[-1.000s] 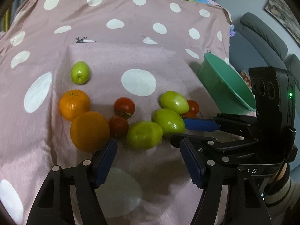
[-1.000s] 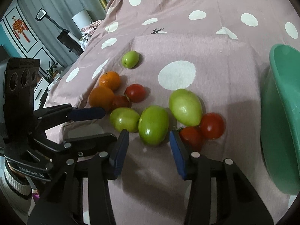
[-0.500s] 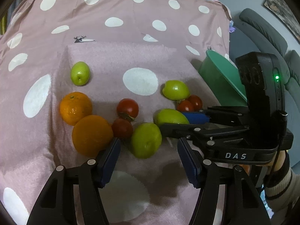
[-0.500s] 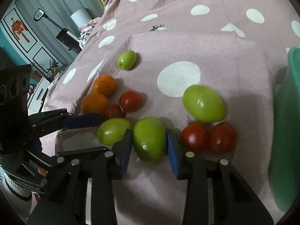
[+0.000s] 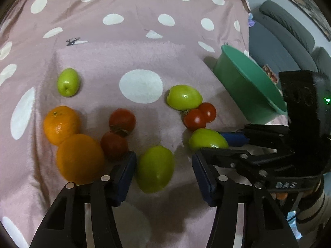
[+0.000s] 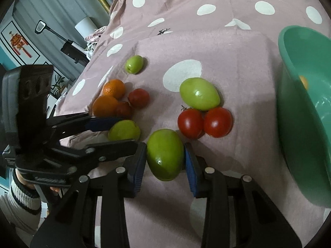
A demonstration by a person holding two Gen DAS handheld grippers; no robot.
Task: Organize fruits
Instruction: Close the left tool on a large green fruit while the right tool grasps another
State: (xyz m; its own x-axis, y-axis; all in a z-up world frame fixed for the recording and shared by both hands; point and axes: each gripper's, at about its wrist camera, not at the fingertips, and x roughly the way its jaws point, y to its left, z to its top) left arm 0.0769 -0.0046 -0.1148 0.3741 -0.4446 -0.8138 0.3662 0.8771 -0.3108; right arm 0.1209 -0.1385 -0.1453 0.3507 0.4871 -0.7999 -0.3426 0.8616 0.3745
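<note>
Fruits lie scattered on the pink spotted cloth (image 6: 238, 47), with the green bowl (image 6: 300, 111) at the right edge. Half a second ago my right gripper (image 6: 164, 161) had only just reached the big green fruit (image 6: 165, 155); now its blue pads sit against both flanks, so I read it as clenched on that fruit, which seems not yet lifted off the cloth. My left gripper (image 5: 163, 165) has just been closing around a second green fruit (image 5: 155, 168) near me: its left pad looks to be touching the skin, the right pad stands clear, so nothing is grasped there yet. Compared with a second ago the two green fruits have been parted, and a third green one (image 6: 199, 97) has rolled farther off, touching the two red tomatoes (image 6: 204, 123). Oranges (image 5: 68, 138) and a small green fruit (image 5: 68, 82) sit to the left. I judge both picks are nearly ready for the carry to the bowl, where something orange already shows
</note>
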